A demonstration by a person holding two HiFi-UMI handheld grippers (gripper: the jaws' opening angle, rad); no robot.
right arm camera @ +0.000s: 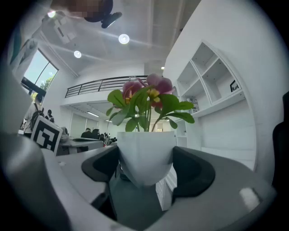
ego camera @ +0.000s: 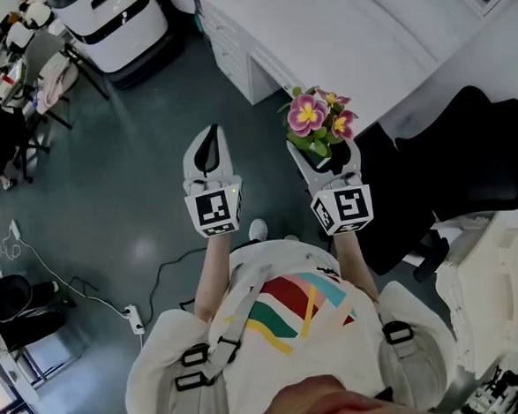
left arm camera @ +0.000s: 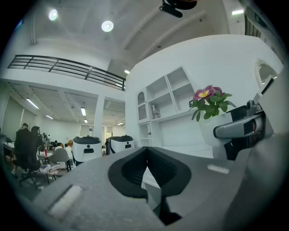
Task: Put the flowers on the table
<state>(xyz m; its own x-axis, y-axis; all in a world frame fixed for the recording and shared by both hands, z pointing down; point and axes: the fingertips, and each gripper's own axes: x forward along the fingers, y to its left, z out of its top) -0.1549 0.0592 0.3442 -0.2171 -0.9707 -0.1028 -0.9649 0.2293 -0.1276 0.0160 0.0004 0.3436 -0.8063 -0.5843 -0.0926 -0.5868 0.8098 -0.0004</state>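
- Right gripper [ego camera: 320,159]: its jaws stand wide and clamp, one on each side wall, the white tapered pot [right arm camera: 145,153]. The pot carries the pink-and-yellow flowers with green leaves [ego camera: 316,116].
- Load position: the pot is off the floor, in the air in front of the person's chest. It touches no surface.
- Load axis: in the right gripper view the pot sits upright between the jaws, rim level, with the stems rising straight above it. The grip falls on the lower, narrower part of the pot (a taper may slide under a loosened clamp).
- Left gripper [ego camera: 206,148]: its jaws are together at the tips with nothing between them. It hangs beside the right gripper, apart from the pot, and bears no load.
- Governing relation: the white flat-topped table [ego camera: 345,45] lies ahead of the right gripper and slightly to its right. Its near edge is just beyond the blooms in the head view.
- Nearer hand: the right gripper is on the table's side, and the left gripper is farther off, over open grey floor.
- Judged next move: carry the pot forward and right over the table edge with the axis upright, then lower its base flat before releasing.
- Obstruction: a black office chair [ego camera: 467,152] stands to the right of the right gripper, beside the table.
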